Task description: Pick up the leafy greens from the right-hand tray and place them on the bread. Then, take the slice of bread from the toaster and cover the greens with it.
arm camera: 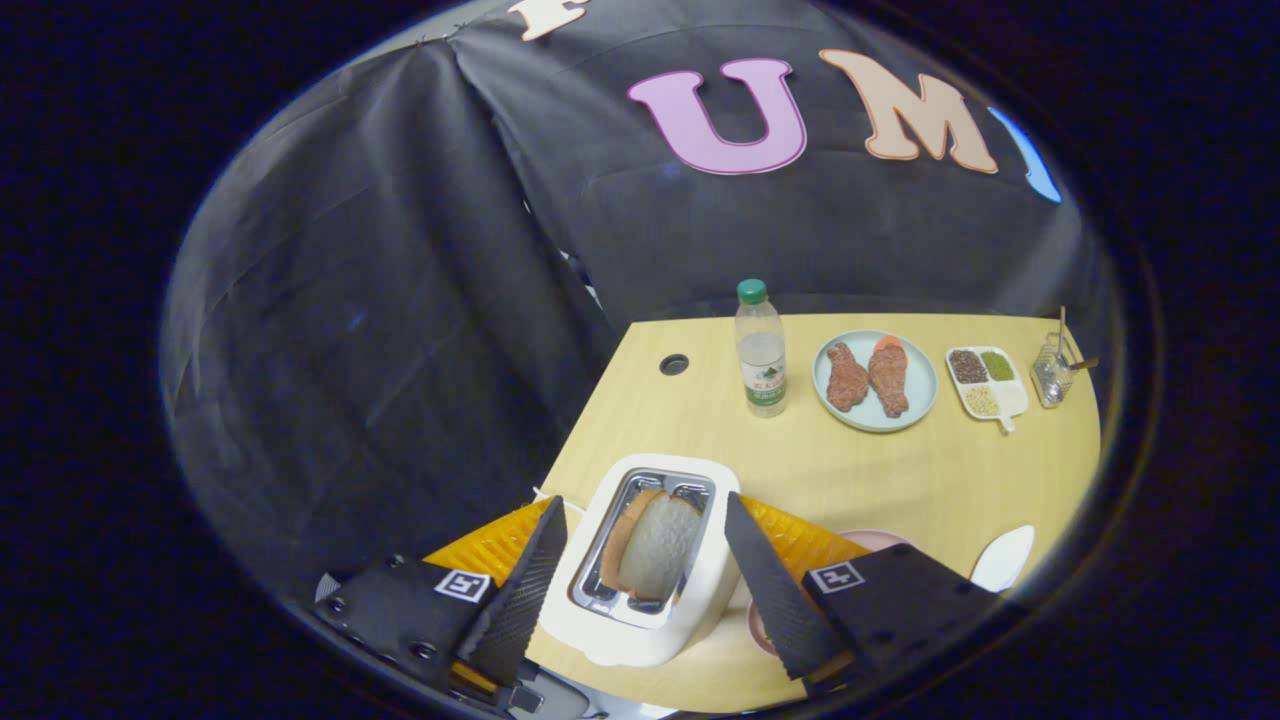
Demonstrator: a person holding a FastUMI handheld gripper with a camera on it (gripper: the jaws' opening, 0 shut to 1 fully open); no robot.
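A white toaster stands on the wooden table, right between my two fingers. One slice of bread sticks up from its slot, leaning slightly. My gripper is open, with a finger on each side of the toaster and apart from the bread. An orange tray lies behind and beside the toaster, partly hidden by the fingers. A pink plate's rim peeks out just beyond the right finger. The greens are hidden.
Farther back stand a water bottle, a pale blue plate with two pieces of meat, a small divided dish of seeds and a glass holder. A white spoon-like piece lies at the right. A round cable hole marks the table's left.
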